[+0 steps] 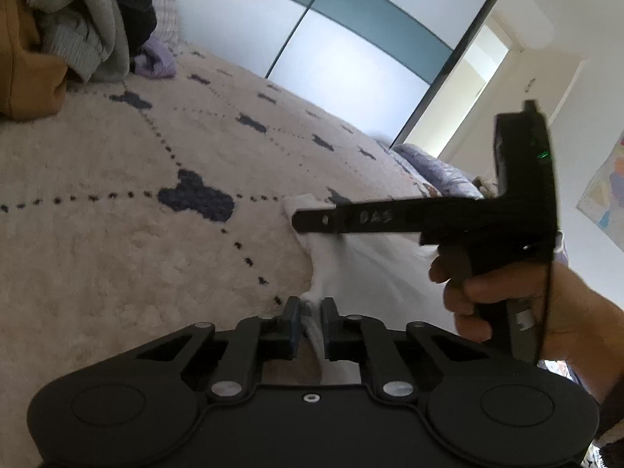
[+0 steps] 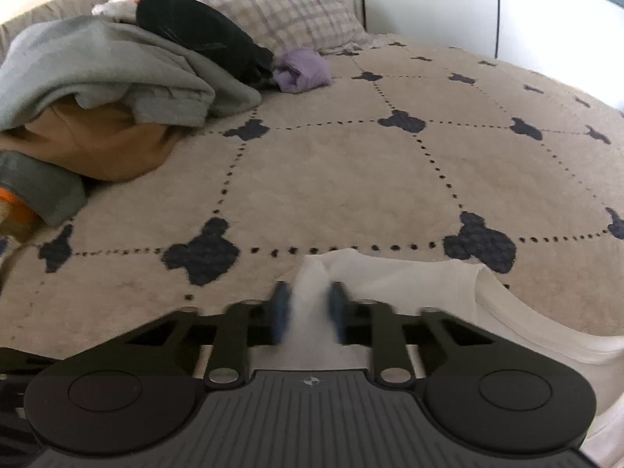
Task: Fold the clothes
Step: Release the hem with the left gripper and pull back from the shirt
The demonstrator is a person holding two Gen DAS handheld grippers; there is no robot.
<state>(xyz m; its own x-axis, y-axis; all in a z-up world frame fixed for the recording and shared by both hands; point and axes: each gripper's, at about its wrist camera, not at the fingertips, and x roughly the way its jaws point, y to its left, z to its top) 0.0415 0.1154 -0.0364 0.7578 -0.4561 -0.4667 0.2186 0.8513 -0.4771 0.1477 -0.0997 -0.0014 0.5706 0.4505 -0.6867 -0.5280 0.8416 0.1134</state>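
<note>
So both claws, left claw and right claw, pinch the thin white cotton garment, unfolded over the beige fleece bed blanket; the crumpled clothes pile waits.

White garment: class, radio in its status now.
Left gripper and right gripper each shut on white garment. It trails onto the blanket. Nothing in the way.

left wrist: low over blanket, faces wardrobe
right wrist: low, faces pillow
shared: blanket, clothes pile

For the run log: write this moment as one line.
stage: garment lifted for folding | left hand-held gripper: shut on white garment | right hand-held gripper: shut on white garment | surface: patterned blanket | unfolded pile: untouched
</note>
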